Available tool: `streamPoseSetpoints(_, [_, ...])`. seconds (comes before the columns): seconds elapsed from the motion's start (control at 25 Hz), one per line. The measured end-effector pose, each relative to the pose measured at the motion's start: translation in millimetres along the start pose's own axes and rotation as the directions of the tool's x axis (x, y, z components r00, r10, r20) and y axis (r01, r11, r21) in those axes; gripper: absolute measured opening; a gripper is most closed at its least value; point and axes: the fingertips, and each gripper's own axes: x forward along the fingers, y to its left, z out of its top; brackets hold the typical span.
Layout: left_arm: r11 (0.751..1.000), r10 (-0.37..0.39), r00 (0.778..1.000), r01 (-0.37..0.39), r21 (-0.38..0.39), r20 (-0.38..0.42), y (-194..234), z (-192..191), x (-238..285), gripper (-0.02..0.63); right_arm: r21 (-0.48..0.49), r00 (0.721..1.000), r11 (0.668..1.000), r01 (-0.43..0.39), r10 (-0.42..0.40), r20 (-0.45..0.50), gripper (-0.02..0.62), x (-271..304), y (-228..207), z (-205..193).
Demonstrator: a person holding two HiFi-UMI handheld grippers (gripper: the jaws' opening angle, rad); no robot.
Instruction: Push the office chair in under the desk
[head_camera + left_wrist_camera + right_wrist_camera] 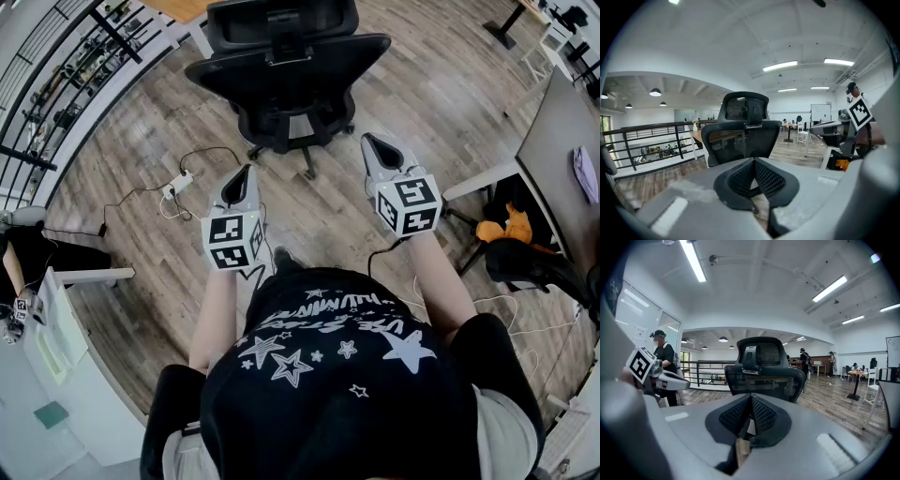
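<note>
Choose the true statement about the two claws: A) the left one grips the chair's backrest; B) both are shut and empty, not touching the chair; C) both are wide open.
B: the left claw and the right claw are shut on nothing, with the office chair ahead, untouched.

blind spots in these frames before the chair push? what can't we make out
- Desk: in the head view only a wooden corner shows. The top edge cuts off the rest, so the space under it is unseen.
- Office chair base: in the head view the seat covers most of it. In the gripper views, the left gripper and right gripper block everything below the backrest.
- Objects behind the railing: left gripper view, too small to identify.
</note>
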Motion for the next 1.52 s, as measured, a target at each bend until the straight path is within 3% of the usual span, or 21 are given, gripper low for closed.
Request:
streamPoseSetpoints(0.68, [0.999,0.052,0.998,-0.052,-0.007,-0.023,-35.2,-18.6,-21.2,0.002,0.001,0.998,0.998,-0.059,0.059,-0.022,0.001,-29.6,-9.7,-22.3])
streamPoseSetpoints(1.04, [0.994,0.111,0.994,-0.111,-0.014,-0.014,-24.1,-17.8,-28.3,0.002,-0.054,0.989,0.989,-0.141,0.138,-0.042,0.003,-31.3,10.9,-34.9])
streamPoseSetpoints(1.52, [0.994,0.109,0.994,-0.11,-0.003,-0.004,13.9,-14.9,0.4,0.002,-0.134,0.996,0.988,-0.073,0.066,-0.052,0.01,1.1,-4.4,-32.7])
